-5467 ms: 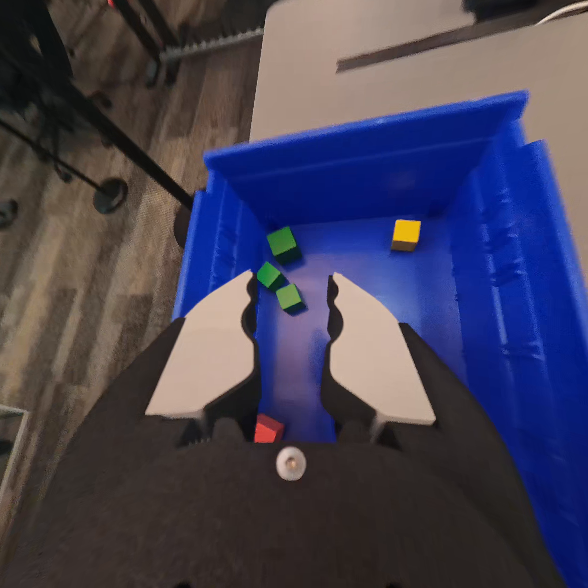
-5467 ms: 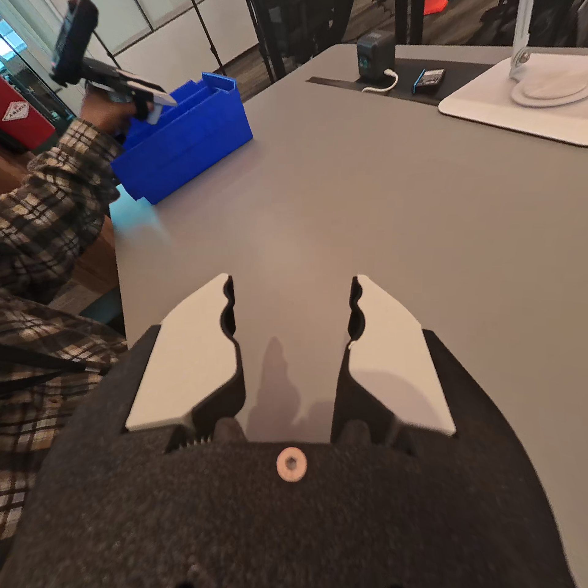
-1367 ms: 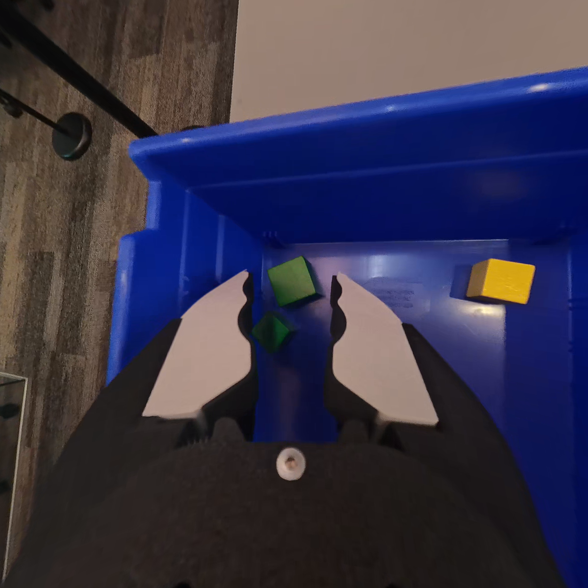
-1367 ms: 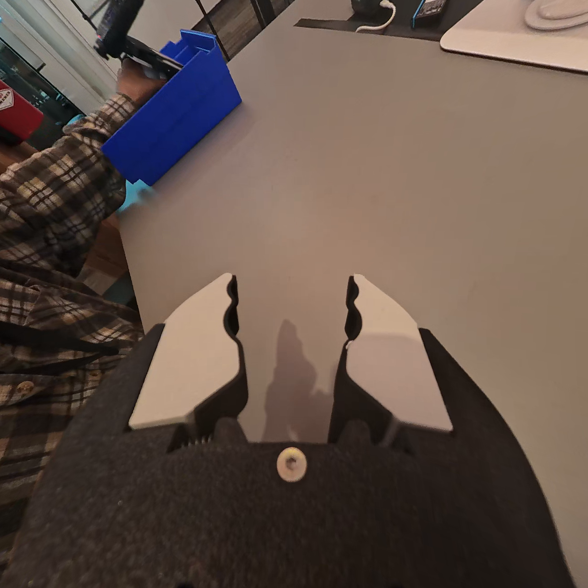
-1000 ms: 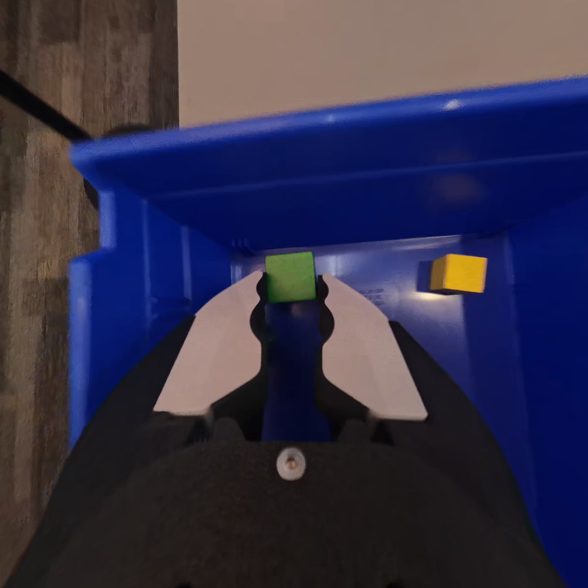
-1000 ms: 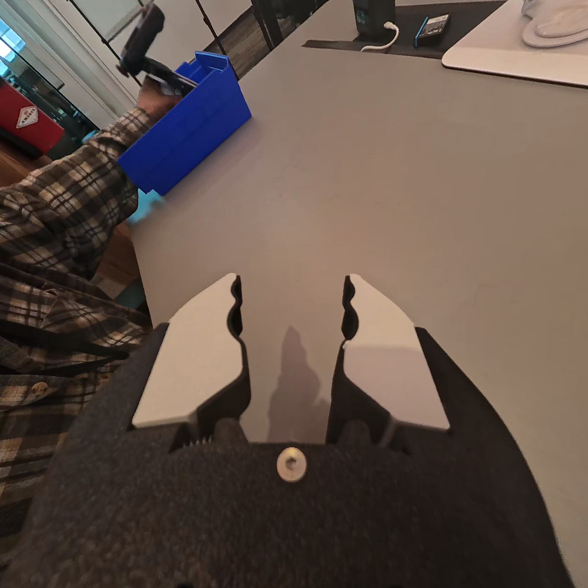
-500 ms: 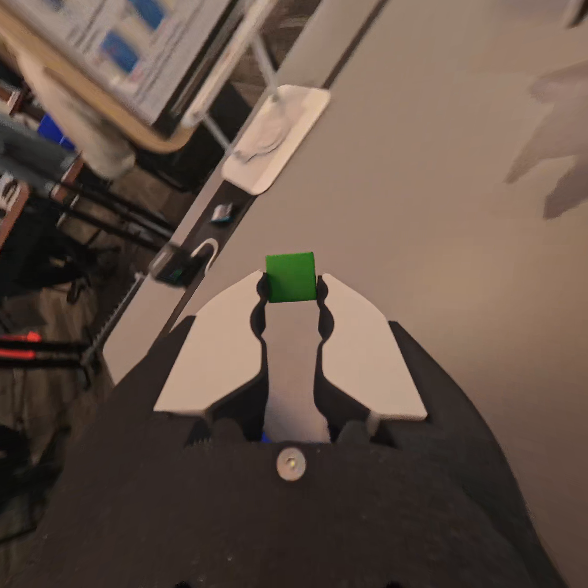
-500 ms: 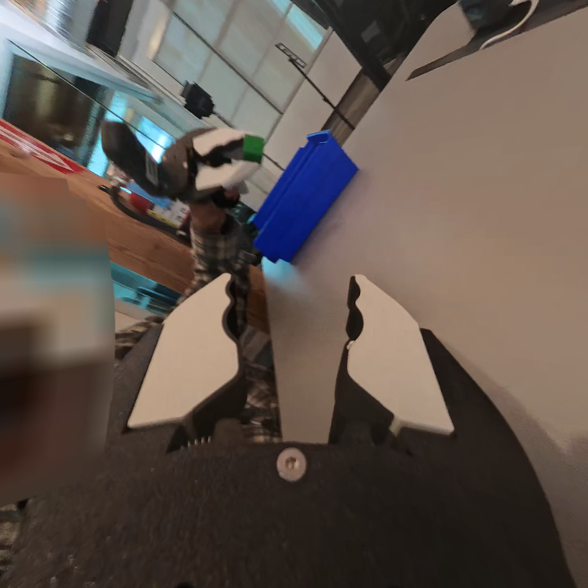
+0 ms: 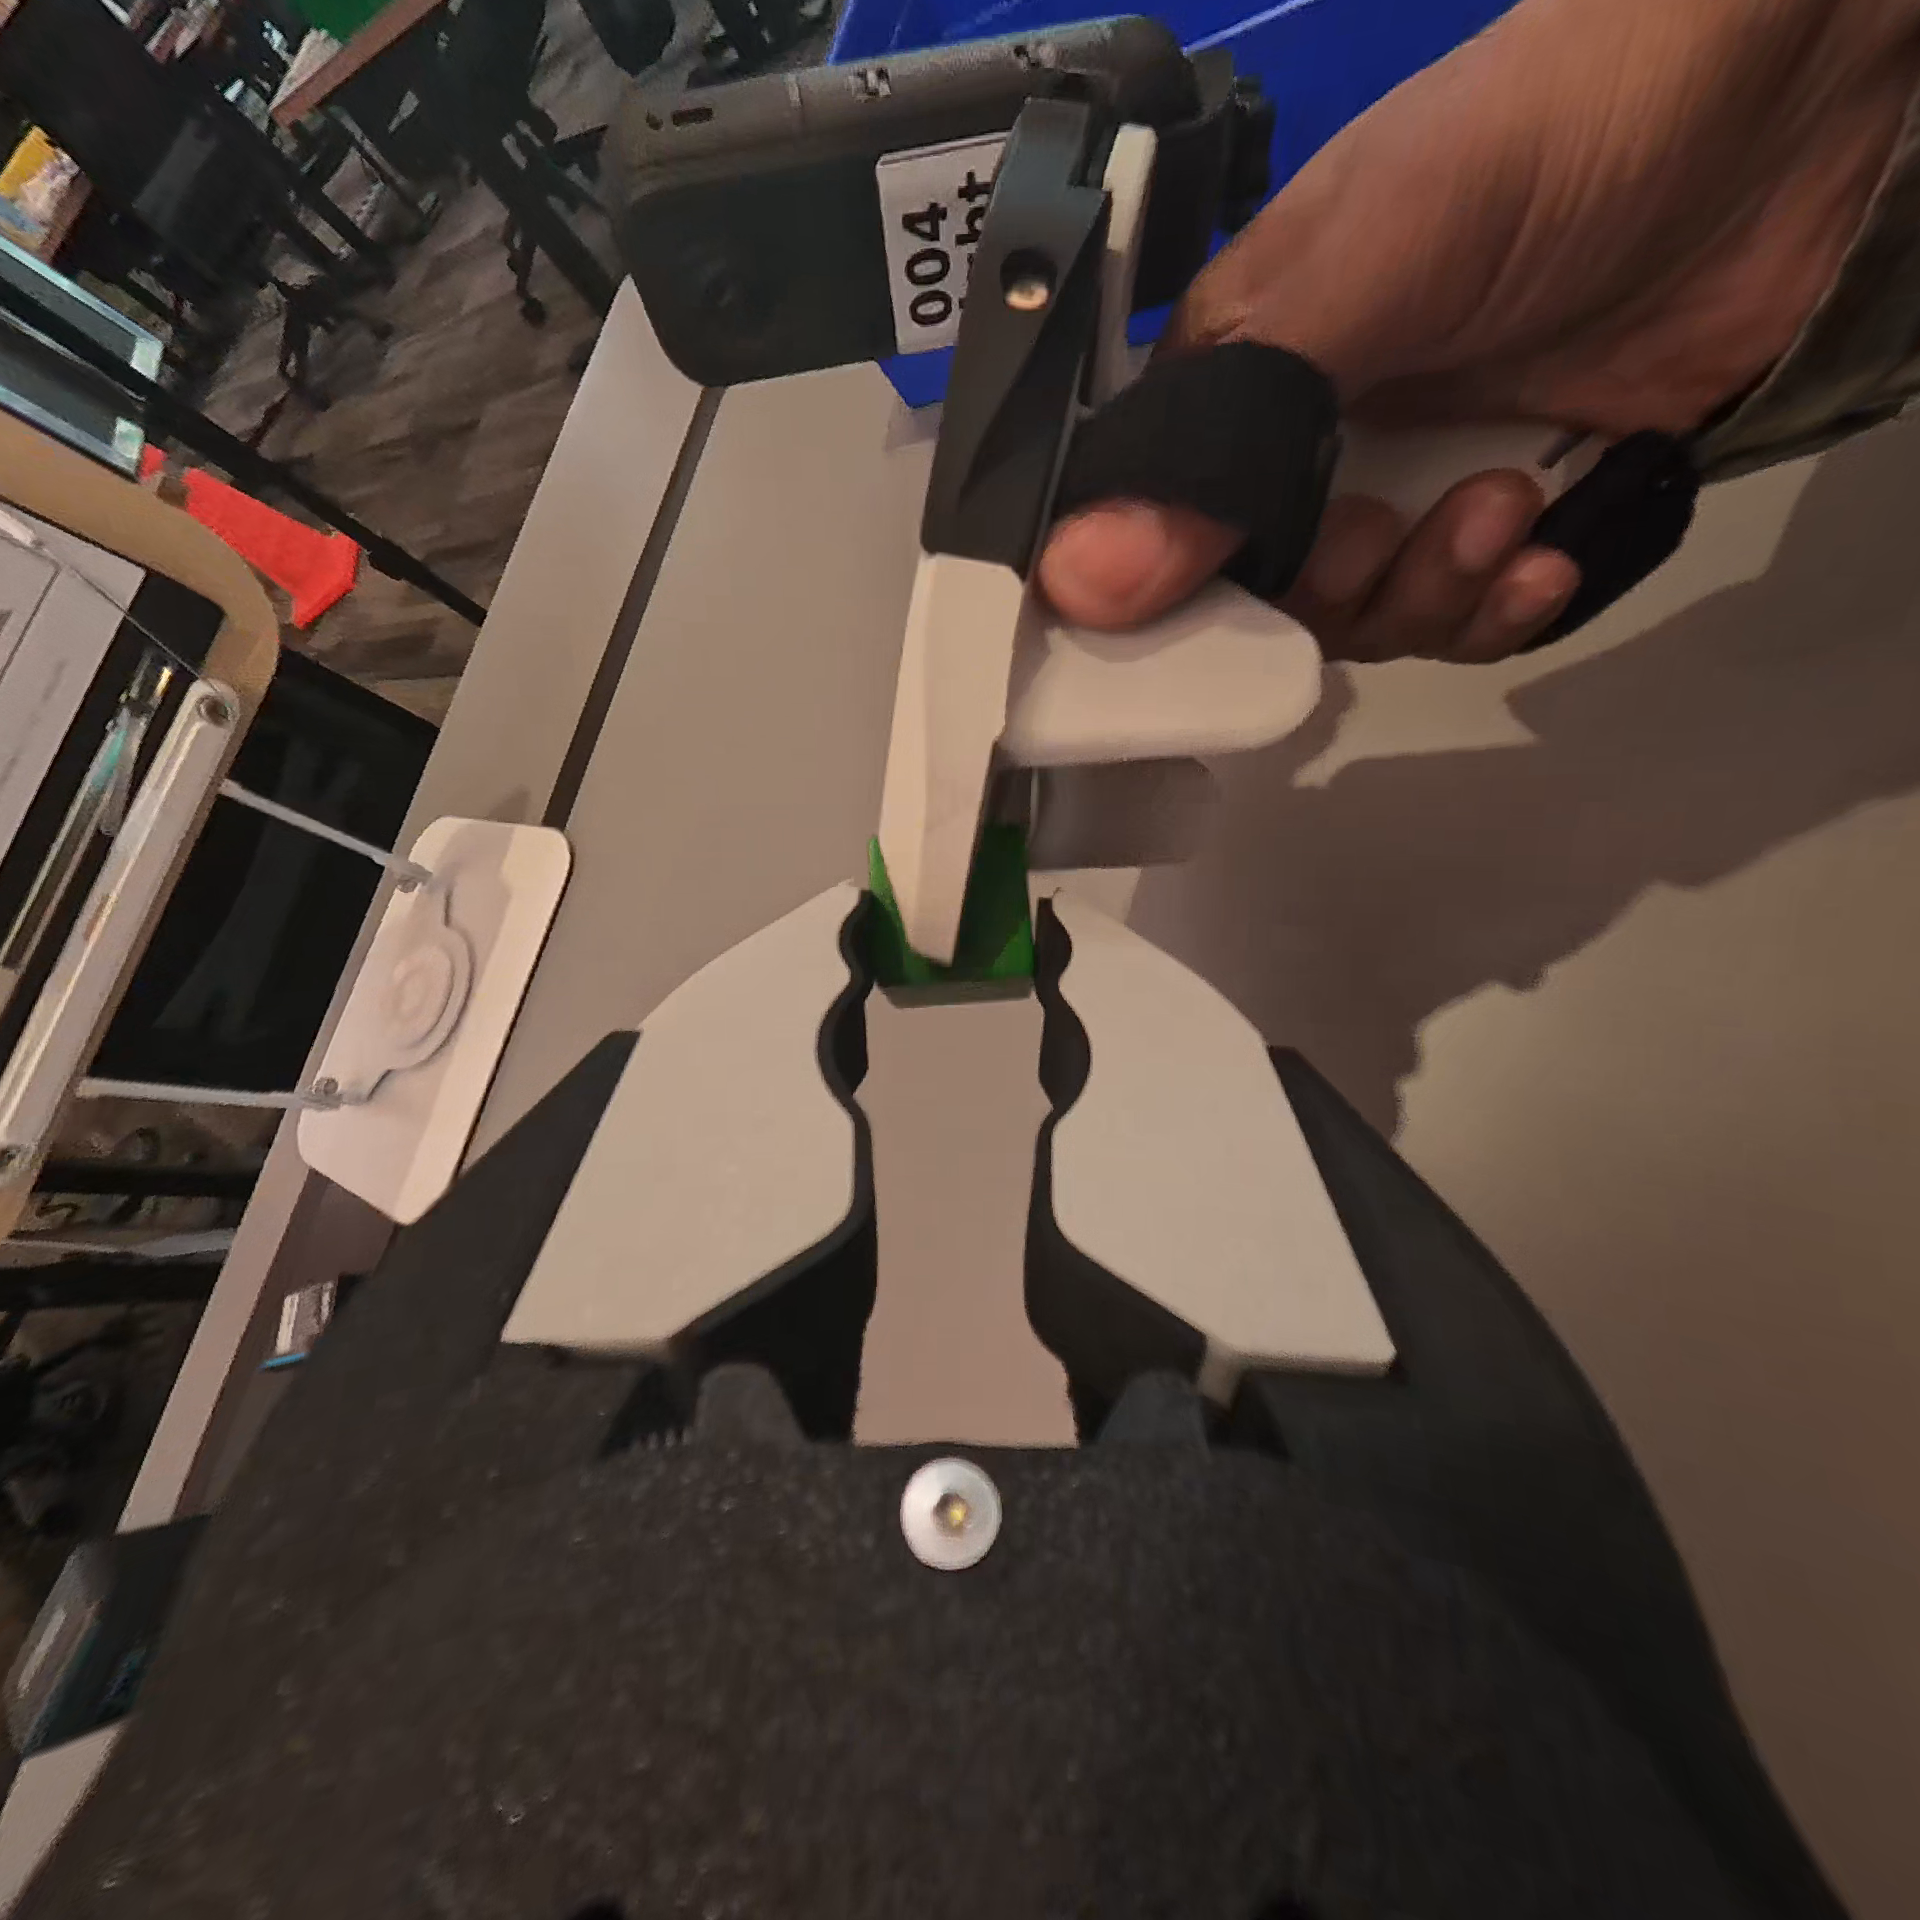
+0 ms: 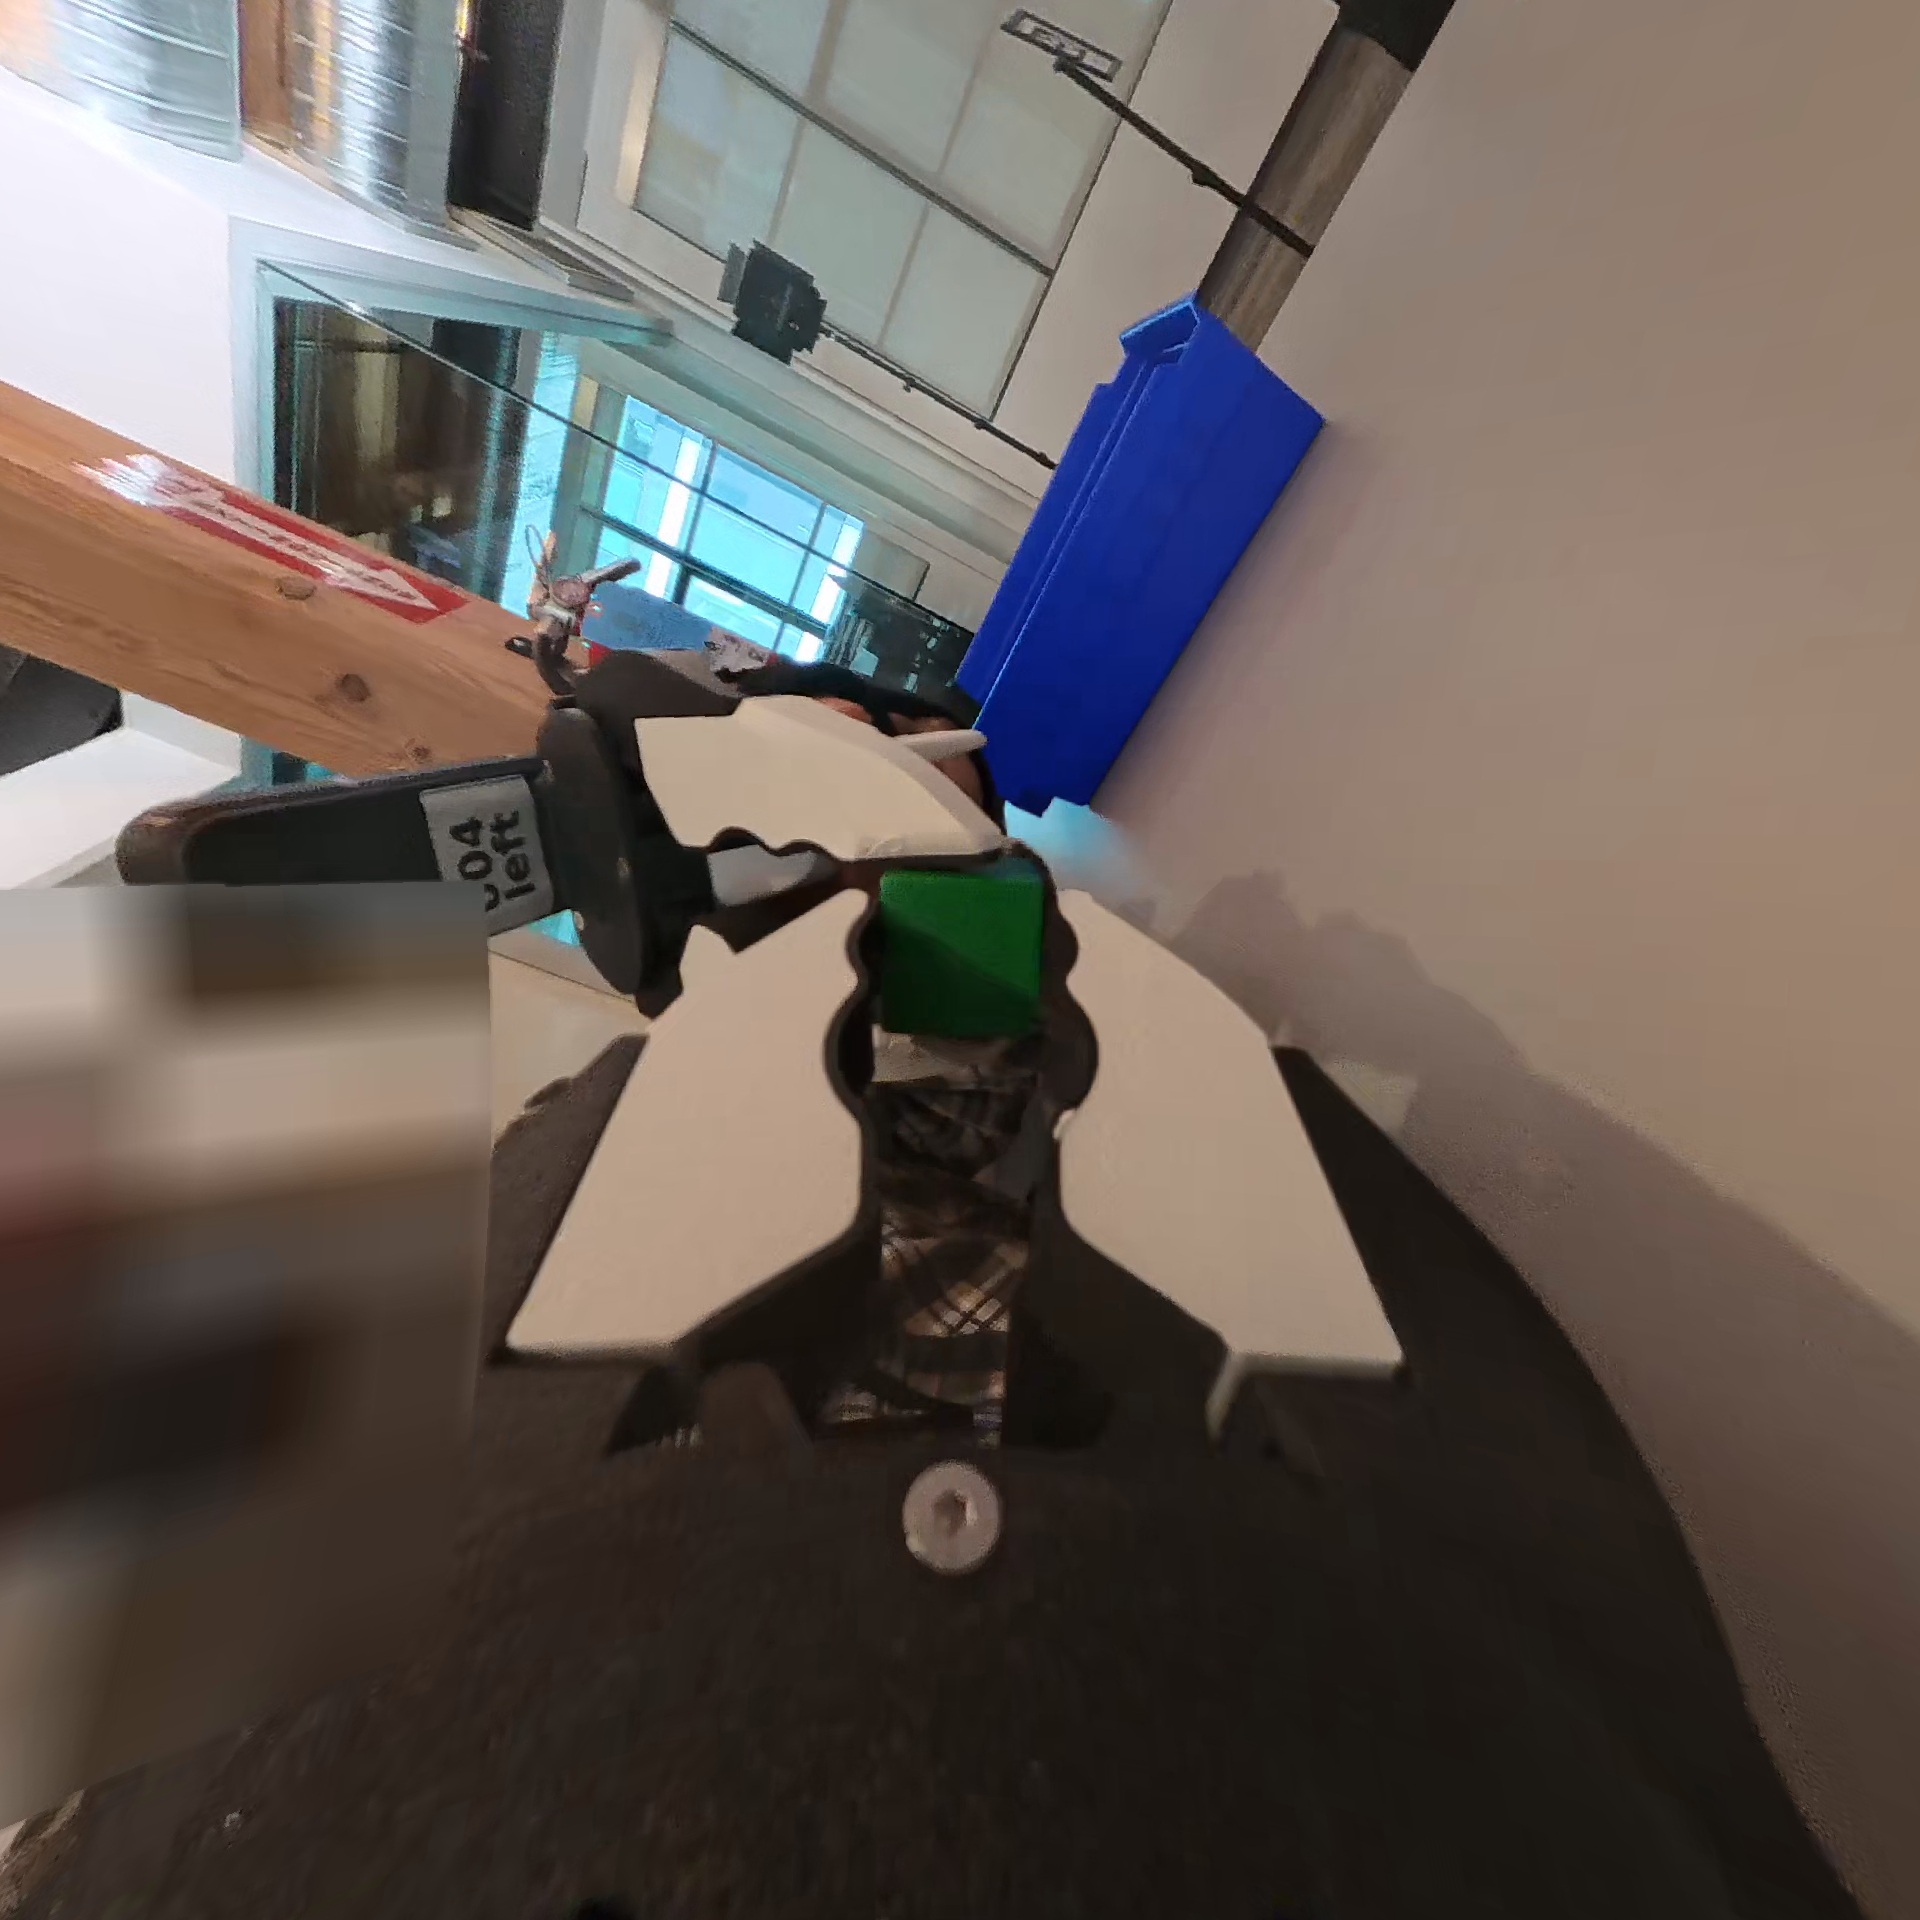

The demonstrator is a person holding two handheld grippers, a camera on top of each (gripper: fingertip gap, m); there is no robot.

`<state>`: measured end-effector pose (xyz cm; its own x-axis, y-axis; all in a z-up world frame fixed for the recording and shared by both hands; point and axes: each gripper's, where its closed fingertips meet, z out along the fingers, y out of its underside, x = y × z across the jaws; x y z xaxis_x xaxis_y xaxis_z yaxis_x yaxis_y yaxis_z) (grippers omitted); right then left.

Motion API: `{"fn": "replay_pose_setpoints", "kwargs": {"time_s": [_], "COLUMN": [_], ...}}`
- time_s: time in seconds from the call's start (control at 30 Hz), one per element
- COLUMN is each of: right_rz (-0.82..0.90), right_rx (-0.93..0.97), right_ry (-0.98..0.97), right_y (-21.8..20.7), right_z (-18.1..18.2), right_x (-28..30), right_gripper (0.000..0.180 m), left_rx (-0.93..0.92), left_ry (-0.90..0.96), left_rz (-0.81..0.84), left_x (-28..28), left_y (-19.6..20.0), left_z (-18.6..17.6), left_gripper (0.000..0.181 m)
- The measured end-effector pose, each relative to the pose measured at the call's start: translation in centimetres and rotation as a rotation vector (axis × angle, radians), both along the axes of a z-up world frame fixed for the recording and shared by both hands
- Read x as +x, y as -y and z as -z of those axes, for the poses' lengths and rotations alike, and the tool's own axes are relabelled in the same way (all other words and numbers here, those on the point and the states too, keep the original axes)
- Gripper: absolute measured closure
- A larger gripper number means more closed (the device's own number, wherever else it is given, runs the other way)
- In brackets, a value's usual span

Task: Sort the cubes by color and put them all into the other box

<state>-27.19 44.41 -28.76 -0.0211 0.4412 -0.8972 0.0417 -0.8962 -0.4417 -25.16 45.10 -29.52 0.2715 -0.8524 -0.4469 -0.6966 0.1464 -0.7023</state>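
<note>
- Left gripper (image 9: 951, 940), centre frame: clamped on the green cube (image 9: 997, 935), lifted out of the blue box (image 10: 1132, 582) a moment ago
- Right gripper (image 10: 961, 961): previously apart over bare table (image 9: 1558, 1039), now closed crosswise on the same cube; handover toward the other box appears underway

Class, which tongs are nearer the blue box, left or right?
Left. In the right wrist view the left tongs sit nearer the blue box, both tongs clamping the green cube.
</note>
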Motion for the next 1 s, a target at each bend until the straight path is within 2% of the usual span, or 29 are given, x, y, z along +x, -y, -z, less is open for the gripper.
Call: {"fn": "replay_pose_setpoints", "kwargs": {"time_s": [0.1, 0.23, 0.27, 0.4, 0.5, 0.57, 0.67, 0.77, 1.0], "right_rz": [0.033, 0.13, 0.187, 0.492, 0.659, 0.689, 0.687, 0.7, 0.675], "right_rx": [0.029, 0.135, 0.179, 0.339, 0.309, 0.243, 0.182, 0.195, 0.208], "right_ry": [0.028, 0.118, 0.181, 0.597, 0.873, 0.944, 0.989, 1.028, 1.131], "right_y": [-0.1, -0.8, -1.5, -4.6, -4.9, -4.0, -2.8, -3.7, -10.8], "right_z": [0.2, -0.7, -1.0, -0.9, 0.5, 1.8, 3.5, 4.3, 6.2], "right_x": [1.7, 7.6, 10.2, 25.3, 36.6, 40.9, 43.4, 44.3, 43.8], "right_gripper": [0.151, 0.151, 0.151, 0.151, 0.151, 0.151, 0.151, 0.151, 0.151], "left_rx": [0.006, -0.092, -0.124, -0.174, -0.202, -0.199, -0.158, -0.134, -0.13], "left_ry": [0.051, 0.179, 0.211, 0.306, 0.392, 0.413, 0.419, 0.434, 0.436], "left_rz": [0.019, 0.065, 0.076, 0.092, 0.114, 0.132, 0.148, 0.158, 0.166], "left_x": [1.6, 3.2, 3.2, 2.6, 2.5, 2.5, 2.5, 2.6, 3.1], "left_y": [0.1, 0.9, 1.1, 1.0, 1.0, 1.2, 1.2, 1.3, 1.5], "left_z": [0.0, 0.4, 0.8, 2.7, 3.4, 3.5, 3.4, 3.3, 3.7], "left_gripper": [0.152, 0.124, 0.119, 0.117, 0.121, 0.124, 0.128, 0.134, 0.139]}}
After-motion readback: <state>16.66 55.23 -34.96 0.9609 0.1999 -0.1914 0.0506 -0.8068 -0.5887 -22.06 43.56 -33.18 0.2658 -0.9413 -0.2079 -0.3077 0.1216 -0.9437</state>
